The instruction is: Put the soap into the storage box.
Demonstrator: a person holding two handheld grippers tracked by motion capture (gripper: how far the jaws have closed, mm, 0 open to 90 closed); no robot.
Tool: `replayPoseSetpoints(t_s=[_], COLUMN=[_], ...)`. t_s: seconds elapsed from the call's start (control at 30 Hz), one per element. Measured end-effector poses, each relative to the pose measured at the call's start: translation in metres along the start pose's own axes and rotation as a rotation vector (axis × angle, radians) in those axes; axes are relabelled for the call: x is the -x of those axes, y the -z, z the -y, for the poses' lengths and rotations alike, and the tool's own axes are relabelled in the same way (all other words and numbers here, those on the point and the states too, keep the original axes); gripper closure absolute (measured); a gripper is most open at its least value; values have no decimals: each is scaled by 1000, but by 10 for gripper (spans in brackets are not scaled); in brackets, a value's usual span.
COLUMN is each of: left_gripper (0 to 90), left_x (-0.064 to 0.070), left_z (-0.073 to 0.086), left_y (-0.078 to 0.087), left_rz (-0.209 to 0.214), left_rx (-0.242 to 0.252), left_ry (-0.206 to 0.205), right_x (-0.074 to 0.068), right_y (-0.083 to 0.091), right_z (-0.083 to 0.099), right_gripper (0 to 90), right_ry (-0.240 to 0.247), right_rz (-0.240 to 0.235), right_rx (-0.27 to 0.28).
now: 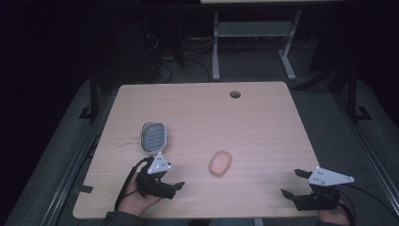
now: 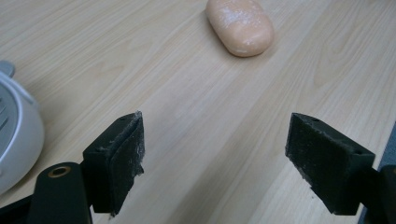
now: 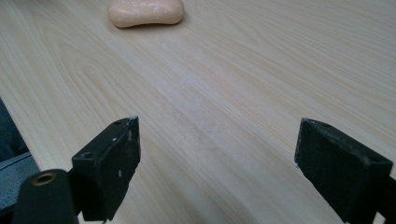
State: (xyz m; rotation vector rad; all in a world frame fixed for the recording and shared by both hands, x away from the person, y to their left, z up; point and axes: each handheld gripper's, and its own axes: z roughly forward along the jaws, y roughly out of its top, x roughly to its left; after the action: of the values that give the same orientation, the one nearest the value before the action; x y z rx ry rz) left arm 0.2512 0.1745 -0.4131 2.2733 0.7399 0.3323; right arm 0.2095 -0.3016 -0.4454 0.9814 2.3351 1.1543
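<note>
Both grippers sit at the table's (image 1: 263, 117) near edge in the high view, left gripper (image 1: 173, 180) and right gripper (image 1: 291, 183) with jaws spread, nothing held. Between them lies the soap bar (image 1: 220, 163), beside a grey soap dish (image 1: 154, 137).

Left gripper view: soap ahead (image 2: 240, 25), dish (image 2: 16, 135) at left.

Right gripper view: soap (image 3: 145, 12) far ahead.

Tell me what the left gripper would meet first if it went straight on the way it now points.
Probably the soap bar: it lies ahead of the open left gripper, slightly right of centre. The soap dish sits off to the side. Bare table lies between.
</note>
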Motion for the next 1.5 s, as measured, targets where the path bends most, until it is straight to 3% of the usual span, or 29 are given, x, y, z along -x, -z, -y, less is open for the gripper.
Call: replayPoseSetpoints(t_s=[0.83, 1.13, 1.5], left_gripper=[193, 194, 196], left_x=[13, 19, 20], left_z=[-49, -62, -77], left_y=[-45, -63, -82], left_rz=[45, 50, 63], left_rx=[-64, -87, -104], left_ry=[-36, -34, -1], right_x=[2, 1, 1], right_y=[0, 0, 1], right_z=[0, 0, 0], right_gripper=[138, 138, 138], right_ry=[2, -3, -1], right_rz=[0, -4, -5], right_rx=[8, 6, 17])
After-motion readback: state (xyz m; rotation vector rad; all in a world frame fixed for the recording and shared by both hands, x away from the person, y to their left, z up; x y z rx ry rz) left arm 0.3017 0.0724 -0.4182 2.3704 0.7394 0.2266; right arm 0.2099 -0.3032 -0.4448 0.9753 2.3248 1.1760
